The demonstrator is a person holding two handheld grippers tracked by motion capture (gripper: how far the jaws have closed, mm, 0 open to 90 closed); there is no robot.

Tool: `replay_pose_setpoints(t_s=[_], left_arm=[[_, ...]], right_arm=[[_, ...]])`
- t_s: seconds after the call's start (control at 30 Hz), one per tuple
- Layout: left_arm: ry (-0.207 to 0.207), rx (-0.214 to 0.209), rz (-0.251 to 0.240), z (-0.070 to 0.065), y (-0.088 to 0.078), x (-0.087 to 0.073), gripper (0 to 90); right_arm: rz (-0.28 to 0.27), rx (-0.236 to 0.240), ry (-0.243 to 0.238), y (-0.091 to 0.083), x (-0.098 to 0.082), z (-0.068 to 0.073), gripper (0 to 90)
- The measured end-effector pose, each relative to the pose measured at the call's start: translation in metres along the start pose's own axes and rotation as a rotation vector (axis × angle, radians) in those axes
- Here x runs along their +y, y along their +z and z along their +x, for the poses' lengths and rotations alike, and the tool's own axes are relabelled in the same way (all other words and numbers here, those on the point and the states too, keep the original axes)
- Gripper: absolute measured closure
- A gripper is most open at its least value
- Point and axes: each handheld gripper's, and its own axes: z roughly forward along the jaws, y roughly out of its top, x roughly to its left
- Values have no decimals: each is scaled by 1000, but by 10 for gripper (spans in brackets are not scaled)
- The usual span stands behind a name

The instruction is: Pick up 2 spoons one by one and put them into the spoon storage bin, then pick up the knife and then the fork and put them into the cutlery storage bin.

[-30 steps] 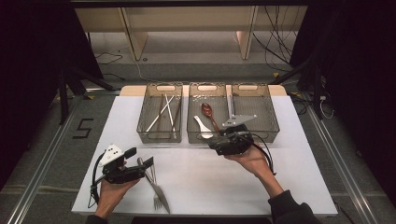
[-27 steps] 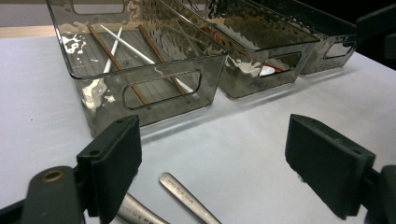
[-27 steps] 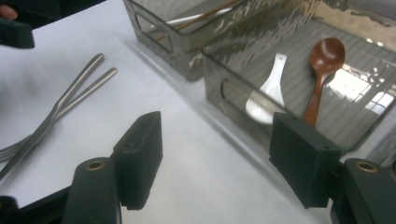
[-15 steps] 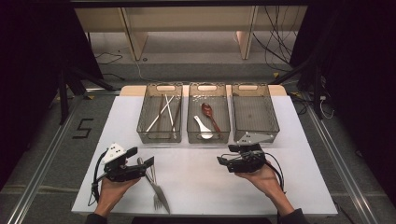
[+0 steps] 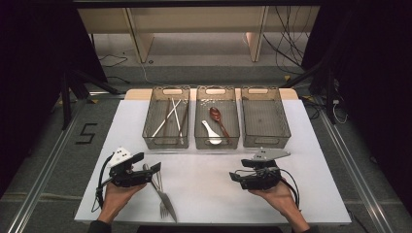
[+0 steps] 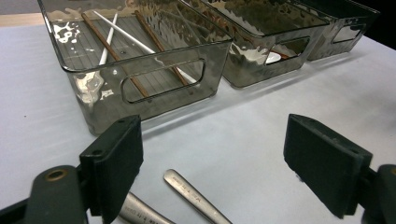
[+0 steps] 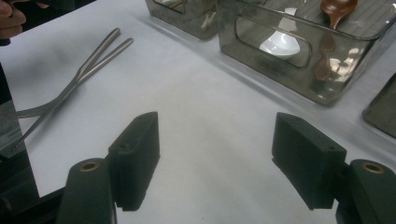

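The forks lay on the white table, handle ends between the wide-open, empty jaws of the left gripper. The right gripper, at 3 o'clock from them and well apart, was likewise wide open and empty. Three trays stood at 12 o'clock.

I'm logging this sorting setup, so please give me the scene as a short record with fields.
Left gripper: open, over the handles of the forks
Right gripper: open, holding nothing
Forks: two, lying on the table
Left bin: chopsticks
Middle bin: brown spoon and white spoon
Right bin: empty
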Motion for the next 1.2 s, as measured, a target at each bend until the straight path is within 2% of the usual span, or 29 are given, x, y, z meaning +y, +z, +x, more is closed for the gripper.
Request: replay_pose_setpoints(t_s=[0.23,0.4,0.57,0.87,1.03,1.2], left_arm=[[14,2,27,4,4,7,204],[39,1,53,8,7,9,234],[75,10,96,7,10,10,272],[110,38,185,9,16,11,352],[118,43,221,12,17,11,443],[157,45,254,11,20,10,628]], right_arm=[[-11,-5,18,-6,-10,-1,327],[-7,-9,22,-9,-15,0,324],[1,-13,27,-10,-19,1,324],[4,-16,29,-13,-22,2,324],[3,-15,27,-12,-22,3,324],[10,-14,23,-12,-23,3,324]])
